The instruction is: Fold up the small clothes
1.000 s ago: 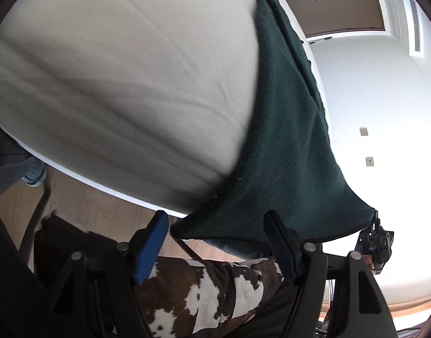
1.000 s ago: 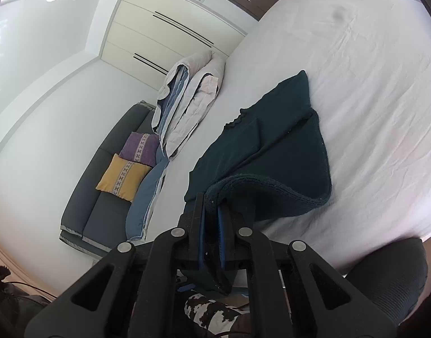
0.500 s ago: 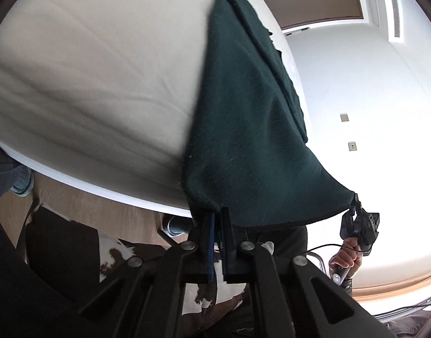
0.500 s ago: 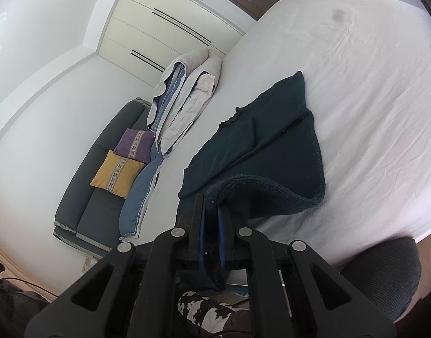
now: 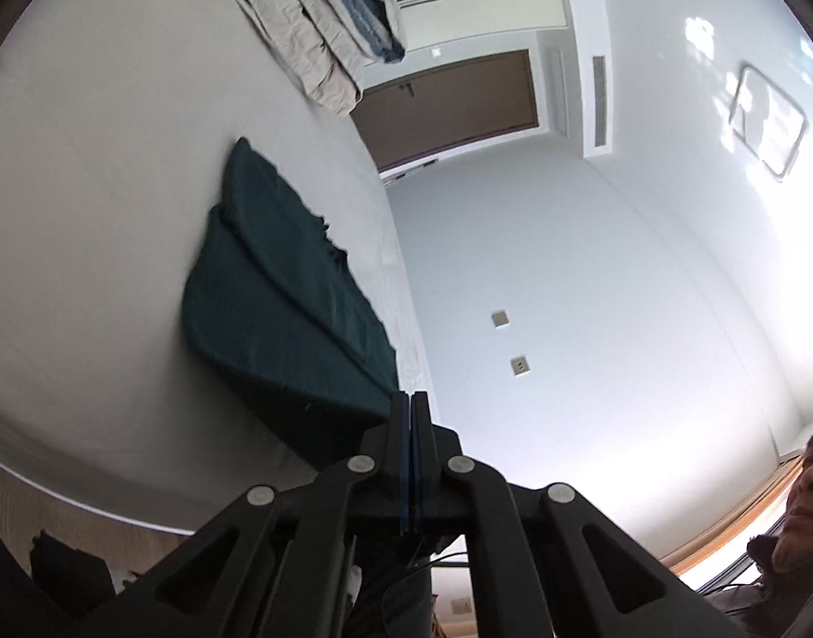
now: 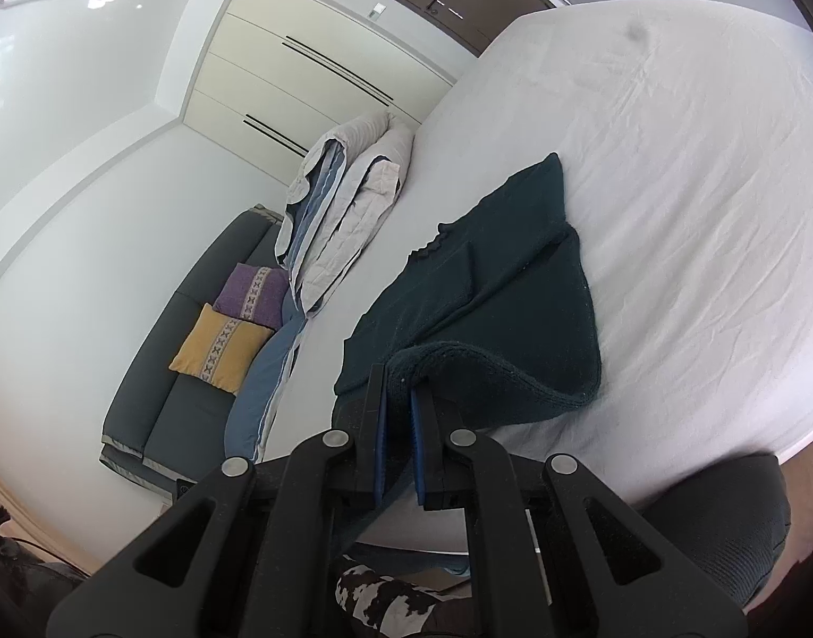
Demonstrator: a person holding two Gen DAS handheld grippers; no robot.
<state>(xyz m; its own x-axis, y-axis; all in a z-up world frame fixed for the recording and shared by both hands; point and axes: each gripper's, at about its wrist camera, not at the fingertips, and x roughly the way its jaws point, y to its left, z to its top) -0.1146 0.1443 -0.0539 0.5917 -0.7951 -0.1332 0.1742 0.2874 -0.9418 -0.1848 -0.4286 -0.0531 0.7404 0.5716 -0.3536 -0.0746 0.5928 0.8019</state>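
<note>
A dark green garment [image 5: 279, 292] lies on the white bed [image 5: 87, 212], its near hem lifted. My left gripper [image 5: 412, 404] is shut on the hem's corner, fingers pressed together. In the right wrist view the same garment [image 6: 491, 287] lies partly folded on the bed [image 6: 699, 186]. My right gripper [image 6: 401, 377] is shut on the rolled near hem [image 6: 459, 361], which curls over the blue pads.
Folded duvets [image 6: 343, 202] lie at the bed's far side. A grey sofa with purple and yellow cushions [image 6: 220, 340] stands by the wall. A brown door [image 5: 449, 106] and wardrobe are behind. A dark chair [image 6: 725, 521] stands near the bed edge. A person's face [image 5: 799, 505] is at right.
My left gripper went from open to shut on the garment's hem corner and swung round with it. The right gripper kept its hold and moved little.
</note>
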